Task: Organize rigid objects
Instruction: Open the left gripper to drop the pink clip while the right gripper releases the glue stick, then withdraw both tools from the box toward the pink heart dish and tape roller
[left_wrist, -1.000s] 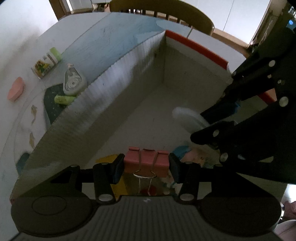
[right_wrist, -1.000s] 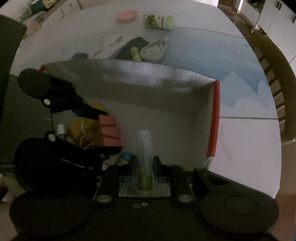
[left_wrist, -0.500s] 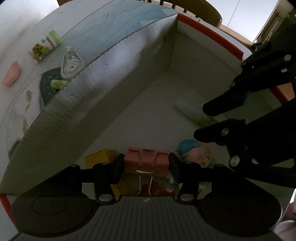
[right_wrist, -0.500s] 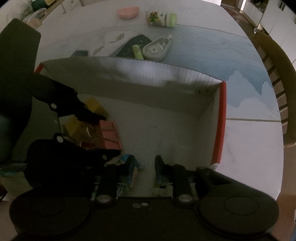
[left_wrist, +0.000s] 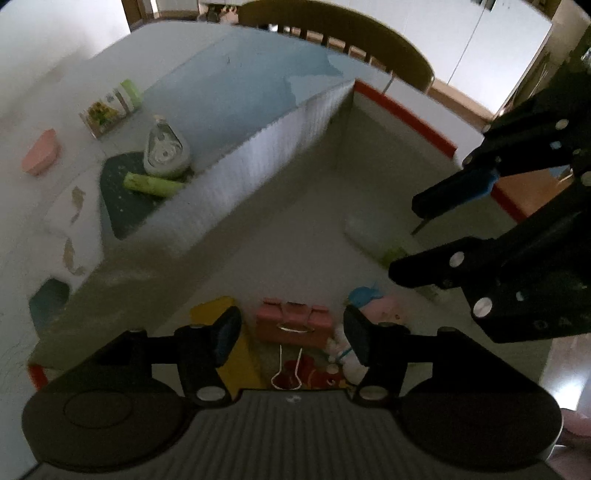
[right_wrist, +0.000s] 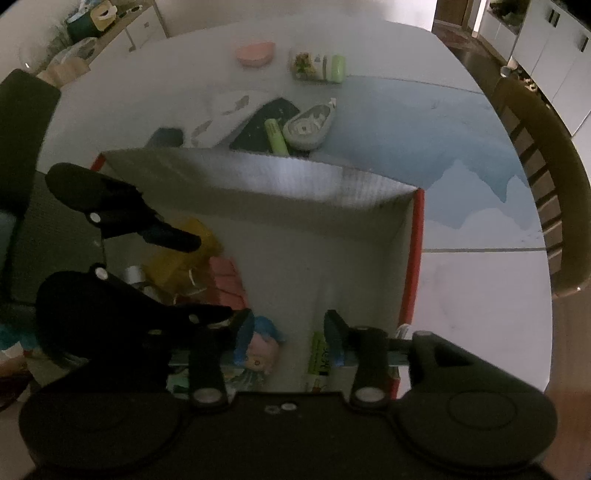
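A white corrugated box (left_wrist: 258, 166) with a red rim lies under both grippers. My left gripper (left_wrist: 291, 332) hangs over its near corner, jaws opening. The pink binder clip (left_wrist: 293, 323) lies on the box floor beneath the gap, clear of both pads. My right gripper (right_wrist: 288, 328) is also opening, with nothing between its pads. The glue stick (right_wrist: 319, 354), with a clear cap and green label, lies on the floor under its right finger. A small blue-haired doll (right_wrist: 258, 347) and a yellow item (left_wrist: 210, 310) lie in the box too.
Outside the box's far wall (right_wrist: 258, 173) a correction tape dispenser (right_wrist: 308, 125) and a green highlighter (right_wrist: 275, 136) rest on a dark mat. A green-capped bottle (right_wrist: 317, 68) and a pink eraser (right_wrist: 255, 53) lie further off. A wooden chair (right_wrist: 546, 184) stands at the table's edge.
The left gripper let go of the pink binder clip, which now lies on the box floor. The right gripper released the glue stick, now flat on the floor. Both grippers rose slightly.
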